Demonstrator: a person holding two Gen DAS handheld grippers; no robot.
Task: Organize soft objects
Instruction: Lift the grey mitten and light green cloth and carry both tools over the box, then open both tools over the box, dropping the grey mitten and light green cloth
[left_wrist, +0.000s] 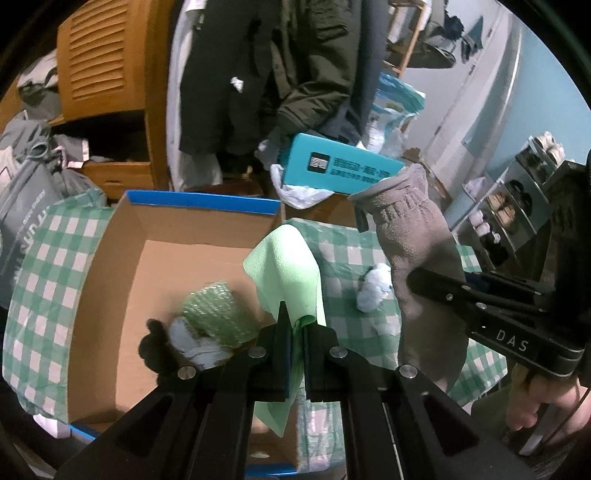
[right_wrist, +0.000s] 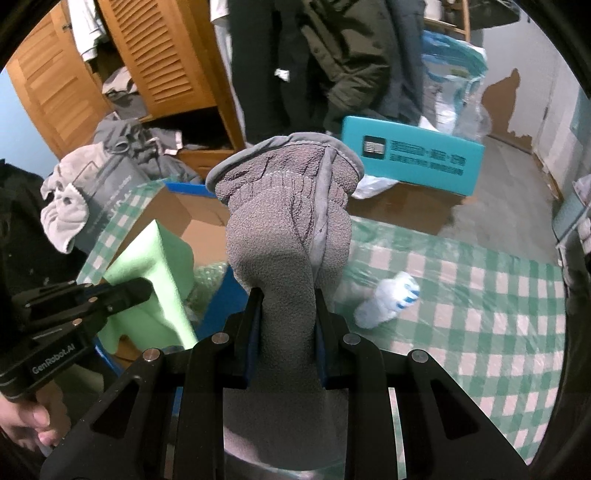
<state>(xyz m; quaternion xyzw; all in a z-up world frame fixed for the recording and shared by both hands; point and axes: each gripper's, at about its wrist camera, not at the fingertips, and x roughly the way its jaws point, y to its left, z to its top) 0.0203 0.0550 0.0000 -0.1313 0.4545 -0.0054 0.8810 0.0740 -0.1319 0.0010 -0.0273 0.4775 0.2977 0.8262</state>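
Green cloth (left_wrist: 291, 273) hangs pinched in the fully closed jaws of the left gripper (left_wrist: 294, 325), held above the open cardboard box (left_wrist: 110, 258). Beside it, the right gripper (right_wrist: 288, 295) has its jaws clamped narrowly on a grey fleece glove (right_wrist: 284, 221), cuff uppermost, over the green-checked worktop (right_wrist: 480, 314). Inside the box lie green bubble wrap (left_wrist: 212, 306), a white item (left_wrist: 195, 343) and a black one (left_wrist: 153, 343). A white sock (right_wrist: 388, 299) rests on the worktop outside the box.

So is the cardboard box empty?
No. The cardboard box holds green bubble wrap, something white and something black.
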